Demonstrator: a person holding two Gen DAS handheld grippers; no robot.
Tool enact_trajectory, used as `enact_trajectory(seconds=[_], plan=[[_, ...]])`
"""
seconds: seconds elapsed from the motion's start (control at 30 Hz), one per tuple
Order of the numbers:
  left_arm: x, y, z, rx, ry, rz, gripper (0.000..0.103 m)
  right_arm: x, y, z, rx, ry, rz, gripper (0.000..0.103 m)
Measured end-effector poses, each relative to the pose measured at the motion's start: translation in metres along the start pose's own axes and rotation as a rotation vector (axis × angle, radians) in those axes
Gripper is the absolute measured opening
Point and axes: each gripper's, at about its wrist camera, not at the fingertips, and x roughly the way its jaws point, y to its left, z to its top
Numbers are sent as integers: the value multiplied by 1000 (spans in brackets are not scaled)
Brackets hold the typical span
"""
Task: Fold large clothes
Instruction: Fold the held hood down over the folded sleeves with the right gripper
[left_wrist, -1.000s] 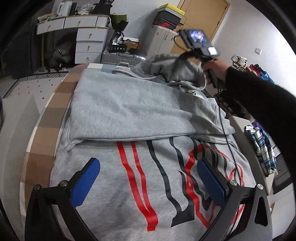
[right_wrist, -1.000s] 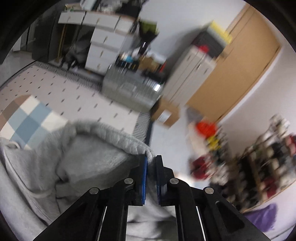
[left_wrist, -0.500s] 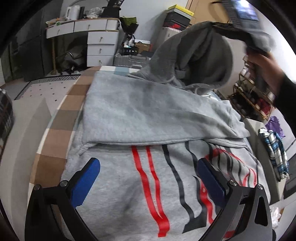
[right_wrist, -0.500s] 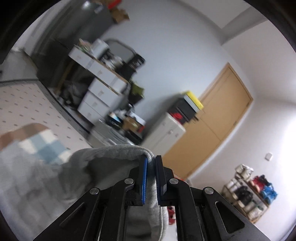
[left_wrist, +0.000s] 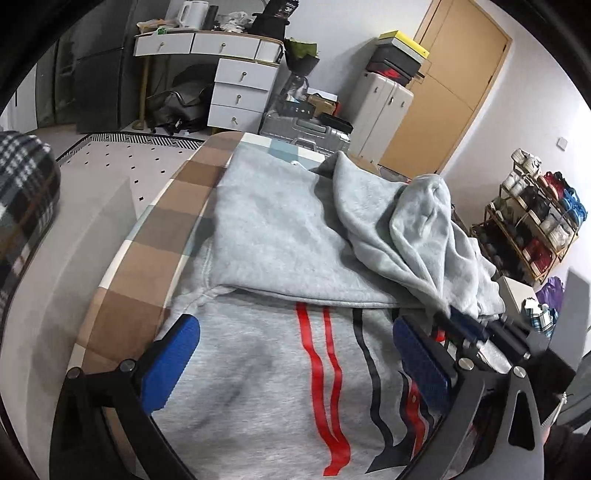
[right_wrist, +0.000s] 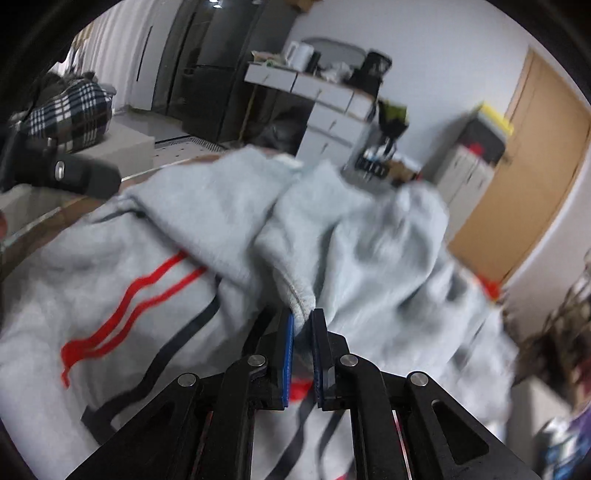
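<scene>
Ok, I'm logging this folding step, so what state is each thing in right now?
Grey sweatshirt with red and black stripes: flat on the checked surface, upper part folded down above the stripes.
Its grey hood: flopped forward, rumpled.
Left gripper: open, holding nothing.
Right gripper: pinching the hood edge, jaws have just been opening.
Wooden door: shut.
White drawers: shut.

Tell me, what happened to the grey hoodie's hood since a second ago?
The right hand-held gripper carried the hood from the far end of the grey hoodie up and over toward the striped chest. Its jaws have just been opening, the hood's edge still between them. The left hand-held gripper stayed wide open above the stripes.
</scene>
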Motion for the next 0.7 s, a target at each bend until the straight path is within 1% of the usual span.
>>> enact_trajectory(seconds=[0.07,0.13,0.17,0.2,0.27,0.3,0.33,0.37,0.47,0.5,0.53,0.63,0.67,0.7], plan=[[2,3,0,-6,7,-1,102,-2,-16,3,66,7,107,16],[5,5,1,-20,24,-9,102,-10,-27,9,113,1,186,23],[7,7,1,-30,38,-19,102,-14,-39,17,147,-15,203,39],[8,8,2,-41,50,-29,102,-19,-47,24,172,-30,201,65],[8,7,2,-48,63,-43,102,-27,-66,36,223,-91,184,83],[8,6,1,-46,66,-47,102,-25,-81,49,253,-123,153,83],[8,4,1,-38,65,-47,102,-22,-87,54,272,-128,128,84],[8,3,0,-27,63,-44,102,-13,-94,62,289,-108,99,89],[7,0,-1,2,61,-31,102,47,-124,94,348,33,37,89],[8,1,-1,6,63,-27,102,72,-134,103,381,98,21,89],[9,2,-1,5,67,-23,102,84,-140,103,402,131,16,89],[13,6,0,0,81,-27,102,136,-159,110,465,261,-3,87],[14,8,1,-3,83,-26,102,143,-166,104,481,286,-7,72],[15,8,2,-4,84,-28,102,152,-170,105,507,298,8,43]])
